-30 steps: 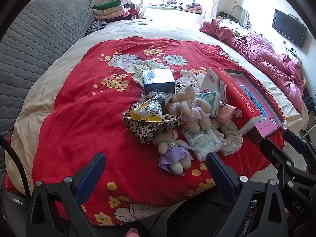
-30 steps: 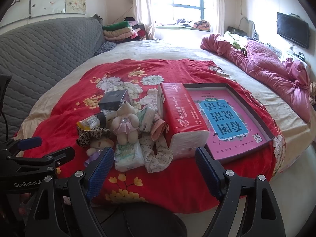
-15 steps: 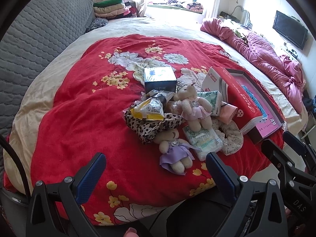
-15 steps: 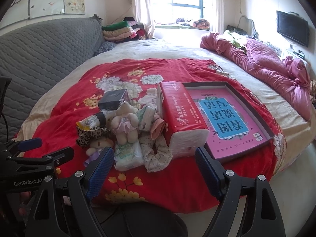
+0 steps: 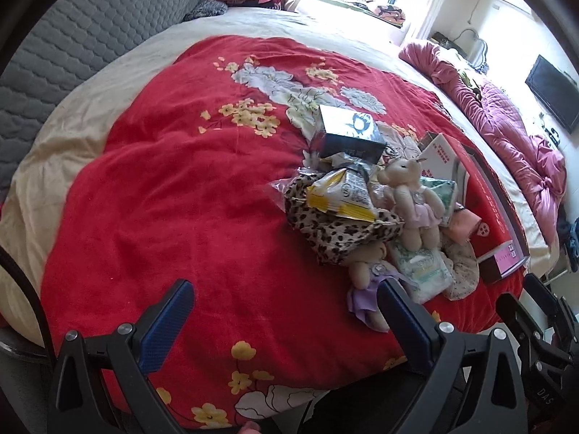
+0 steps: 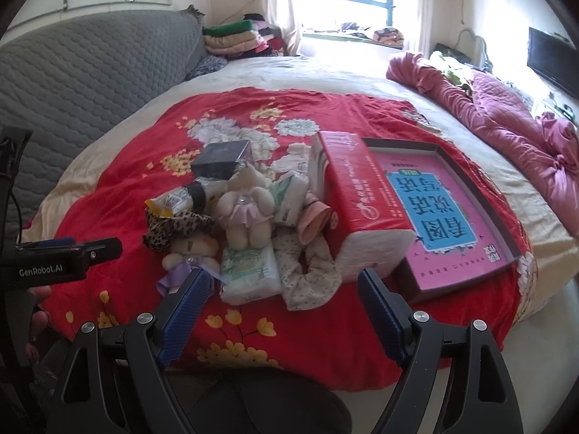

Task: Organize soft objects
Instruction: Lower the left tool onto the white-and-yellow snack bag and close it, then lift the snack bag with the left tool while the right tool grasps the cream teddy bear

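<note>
Purple-dressed bear (image 6: 184,253) just beyond right hand-held gripper (image 6: 282,311) (released); left hand-held gripper (image 5: 282,311) released too, bear beside it.

right gripper (image 6: 280,313) fingers apart, empty | pile: teddy bear (image 6: 246,209), tissue pack (image 6: 360,199)

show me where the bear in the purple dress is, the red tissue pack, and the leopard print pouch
bear in the purple dress (image 6: 190,249), right wrist view, on its head.
red tissue pack (image 6: 362,188), right wrist view, on its red top face.
leopard print pouch (image 5: 340,233), left wrist view, on its spotted front fabric.
</note>
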The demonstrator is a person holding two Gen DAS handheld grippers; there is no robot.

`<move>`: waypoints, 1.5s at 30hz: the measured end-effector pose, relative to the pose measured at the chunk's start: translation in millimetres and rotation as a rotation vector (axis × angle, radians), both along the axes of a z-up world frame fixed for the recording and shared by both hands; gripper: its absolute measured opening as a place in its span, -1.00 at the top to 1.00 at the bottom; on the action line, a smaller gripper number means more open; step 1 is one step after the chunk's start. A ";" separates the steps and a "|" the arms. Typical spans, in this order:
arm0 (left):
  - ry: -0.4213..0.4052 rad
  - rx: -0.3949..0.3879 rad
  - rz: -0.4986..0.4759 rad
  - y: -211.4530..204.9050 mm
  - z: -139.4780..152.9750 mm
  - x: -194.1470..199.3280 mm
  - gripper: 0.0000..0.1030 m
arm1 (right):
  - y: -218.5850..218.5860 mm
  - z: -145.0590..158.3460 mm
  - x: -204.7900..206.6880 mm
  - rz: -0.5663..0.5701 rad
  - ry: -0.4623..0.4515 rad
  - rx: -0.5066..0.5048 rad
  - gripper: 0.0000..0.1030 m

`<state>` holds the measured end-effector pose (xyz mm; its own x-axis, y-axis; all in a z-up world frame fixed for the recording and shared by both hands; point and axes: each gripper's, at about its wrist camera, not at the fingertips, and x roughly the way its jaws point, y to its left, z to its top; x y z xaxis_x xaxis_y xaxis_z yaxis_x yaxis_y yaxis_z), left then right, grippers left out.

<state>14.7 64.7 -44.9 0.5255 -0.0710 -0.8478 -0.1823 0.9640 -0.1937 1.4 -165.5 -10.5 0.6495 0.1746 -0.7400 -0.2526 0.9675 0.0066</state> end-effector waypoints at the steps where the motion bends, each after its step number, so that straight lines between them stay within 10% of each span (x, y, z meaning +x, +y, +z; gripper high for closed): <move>1: 0.000 -0.003 0.000 1.2 -1.7 2.5 -0.97 | 0.8 -1.5 2.0 0.002 0.002 0.000 -0.64; 11: -0.009 0.014 -0.125 -14.9 7.8 77.5 -0.95 | 8.6 -17.9 21.0 0.010 0.045 0.001 -0.64; 18: 0.059 0.006 -0.220 -32.3 -8.5 115.4 -0.32 | 10.1 -19.4 33.0 0.008 0.059 0.012 -0.64; 36: 0.100 -0.006 -0.333 -34.6 -25.1 137.3 0.06 | 65.2 -45.0 85.8 0.096 0.075 -0.088 -0.63; 42: 0.101 -0.033 -0.339 -32.0 -27.3 137.7 0.07 | 72.2 -66.5 106.6 0.069 0.121 -0.141 -0.45; 45: 0.102 -0.041 -0.336 -31.9 -27.8 138.1 0.09 | 69.2 -71.2 112.6 0.053 0.121 -0.137 -0.07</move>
<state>152.8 32.7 -72.7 0.3796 -0.2605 -0.8877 0.1230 0.9652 -0.2307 114.0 -96.3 -81.7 0.5470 0.0981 -0.8314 -0.3086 0.9468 -0.0913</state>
